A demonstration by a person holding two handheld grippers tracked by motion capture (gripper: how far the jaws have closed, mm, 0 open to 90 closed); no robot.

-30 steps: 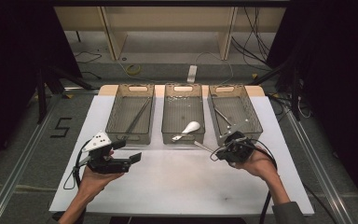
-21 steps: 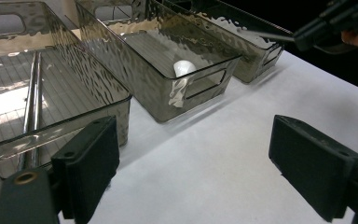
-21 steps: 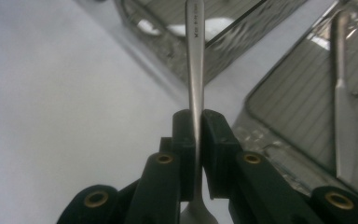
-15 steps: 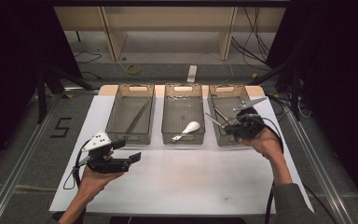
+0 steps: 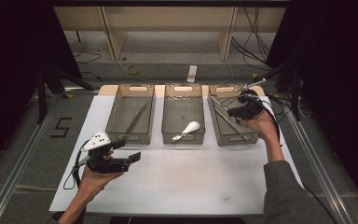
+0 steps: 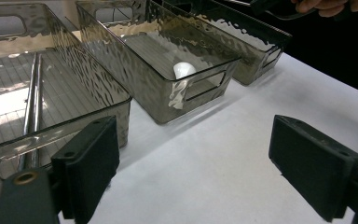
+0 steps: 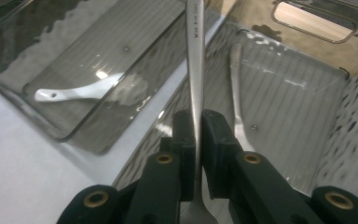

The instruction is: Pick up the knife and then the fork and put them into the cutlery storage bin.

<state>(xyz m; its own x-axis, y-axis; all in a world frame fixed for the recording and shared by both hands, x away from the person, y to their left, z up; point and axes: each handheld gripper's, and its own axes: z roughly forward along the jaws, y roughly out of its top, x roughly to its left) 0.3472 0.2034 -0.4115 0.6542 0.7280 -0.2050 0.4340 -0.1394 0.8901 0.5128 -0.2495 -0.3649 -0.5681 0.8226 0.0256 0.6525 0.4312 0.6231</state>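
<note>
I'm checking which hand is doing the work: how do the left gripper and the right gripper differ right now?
The left gripper has its jaws wide apart with nothing between them; the right gripper is clamped on a metal utensil handle. The left gripper hovers over the white table in front of the bins; the right gripper is above the right-hand bin. Both are black two-jaw tools, each held in a hand.

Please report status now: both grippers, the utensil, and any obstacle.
Right gripper shut on metal utensil, above right bin. Left gripper open, empty, over table. Another utensil lies in that bin.
</note>
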